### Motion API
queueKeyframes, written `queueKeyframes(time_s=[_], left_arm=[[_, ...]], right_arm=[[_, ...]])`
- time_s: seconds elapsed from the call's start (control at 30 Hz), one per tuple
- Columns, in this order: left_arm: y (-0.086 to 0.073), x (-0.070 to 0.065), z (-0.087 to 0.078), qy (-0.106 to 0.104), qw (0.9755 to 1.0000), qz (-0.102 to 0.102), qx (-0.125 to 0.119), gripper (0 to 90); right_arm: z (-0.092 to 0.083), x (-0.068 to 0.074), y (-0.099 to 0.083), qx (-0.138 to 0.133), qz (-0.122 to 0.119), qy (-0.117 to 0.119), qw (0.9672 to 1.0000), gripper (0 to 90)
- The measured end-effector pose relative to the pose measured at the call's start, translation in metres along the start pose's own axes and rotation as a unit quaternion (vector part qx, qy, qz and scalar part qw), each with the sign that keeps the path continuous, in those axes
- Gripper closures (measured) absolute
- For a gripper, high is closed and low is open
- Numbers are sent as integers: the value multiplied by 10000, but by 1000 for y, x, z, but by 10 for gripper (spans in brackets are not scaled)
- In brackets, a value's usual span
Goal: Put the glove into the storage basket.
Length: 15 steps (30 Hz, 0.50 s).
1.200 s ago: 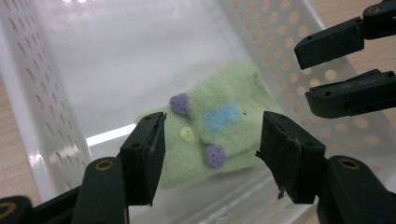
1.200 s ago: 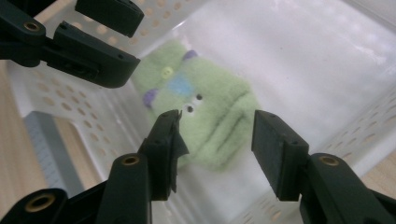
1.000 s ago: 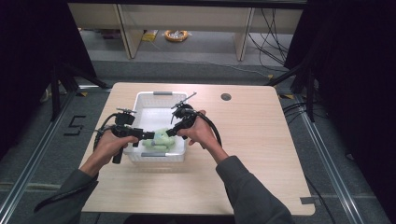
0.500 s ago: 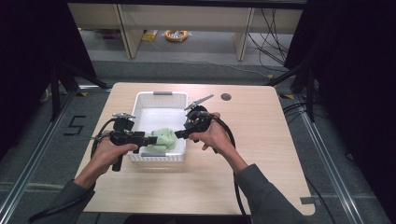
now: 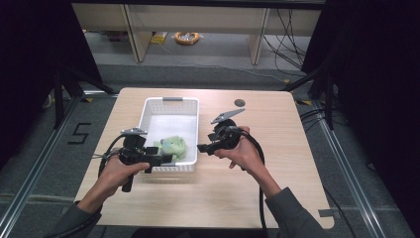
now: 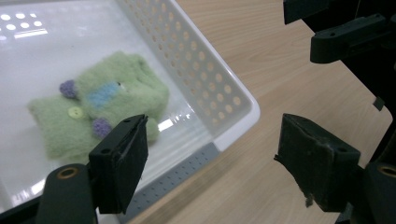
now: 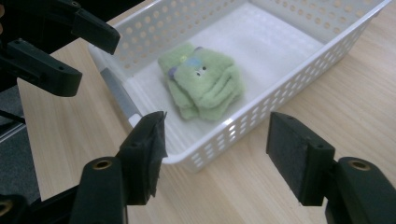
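A: Where's the cloth? [image 5: 171,148]

B: Folded, pale green, fuzzy knit with a yellow button and purple bobbles. It lies in the near end of the white basket [image 5: 171,102], close to the near wall and apart from both tools.

A: Left gripper? [image 5: 166,158]

B: At the basket's near left corner, jaws spread wide with nothing between them. In its own view one pad hangs over the basket rim, the other over bare table [image 5: 277,188].

A: Right gripper? [image 5: 202,148]

B: Just outside the basket's right wall, jaws also wide apart and empty, pointing in toward the cloth.

A: How would it handle?

B: My guess: light, soft, limp. It will sag and unfold if lifted by one layer. Not slippery, since the nap should catch on the pads, and not fragile.

A: Best hold?

B: Pinch through the whole folded stack at the thick edge, clear of the button. The perforated walls crowd it, so come down from above.
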<state>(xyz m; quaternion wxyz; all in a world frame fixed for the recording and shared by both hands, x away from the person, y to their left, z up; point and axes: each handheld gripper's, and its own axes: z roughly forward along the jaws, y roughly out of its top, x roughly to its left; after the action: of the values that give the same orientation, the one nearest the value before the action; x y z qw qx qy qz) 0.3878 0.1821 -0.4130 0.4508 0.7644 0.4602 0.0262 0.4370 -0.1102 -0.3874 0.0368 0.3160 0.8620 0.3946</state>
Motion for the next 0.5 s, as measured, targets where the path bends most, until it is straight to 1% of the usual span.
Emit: queueKeyframes(time_s=[0.03,0.07,0.1,0.13,0.17,0.2,0.23,0.27,0.3,0.33,0.4,0.43,0.47,0.5], left_arm=[[-2,-2,0,7,10000,16,-22,240],[-4,-4,0,-6,9999,102,-5,240],[-6,-6,0,-9,9999,107,-23,240],[-8,-8,-1,-9,9999,137,-28,240],[-10,-10,-1,-36,9998,177,-25,240],[-12,-13,0,-8,9998,184,-68,241],[-14,-14,0,6,9997,235,-30,241],[-16,-17,0,4,9997,246,-45,241],[-18,-19,0,-2,9996,280,-37,241],[-19,-19,0,-37,9995,311,-40,241],[-24,-23,1,-32,9995,321,-72,241],[-26,-24,1,-70,9994,352,-14,241],[-28,-26,1,-44,9993,381,-3,241],[-30,-27,1,-41,9992,390,-56,241]], right_arm=[[-2,1,-2,-35,6,-62,10000,363],[-4,1,-5,-23,23,-137,9999,358],[-5,0,-10,-118,-24,-204,9997,356],[-7,-1,-13,-124,-30,-170,9998,355],[-8,-1,-17,-117,20,-169,9998,354],[-10,-1,-22,-97,34,-144,9998,354],[-9,-2,-26,-192,30,-177,9997,354],[-11,-3,-30,-121,70,-107,9998,353],[-11,-4,-34,-126,45,-74,9999,353],[-12,-4,-38,-130,17,-121,9998,353],[-14,-4,-45,-149,97,-161,9997,351],[-16,-4,-47,-127,182,-143,9997,351],[-18,-3,-52,-136,187,-162,9996,350],[-18,-3,-56,-180,201,-122,9996,349]])
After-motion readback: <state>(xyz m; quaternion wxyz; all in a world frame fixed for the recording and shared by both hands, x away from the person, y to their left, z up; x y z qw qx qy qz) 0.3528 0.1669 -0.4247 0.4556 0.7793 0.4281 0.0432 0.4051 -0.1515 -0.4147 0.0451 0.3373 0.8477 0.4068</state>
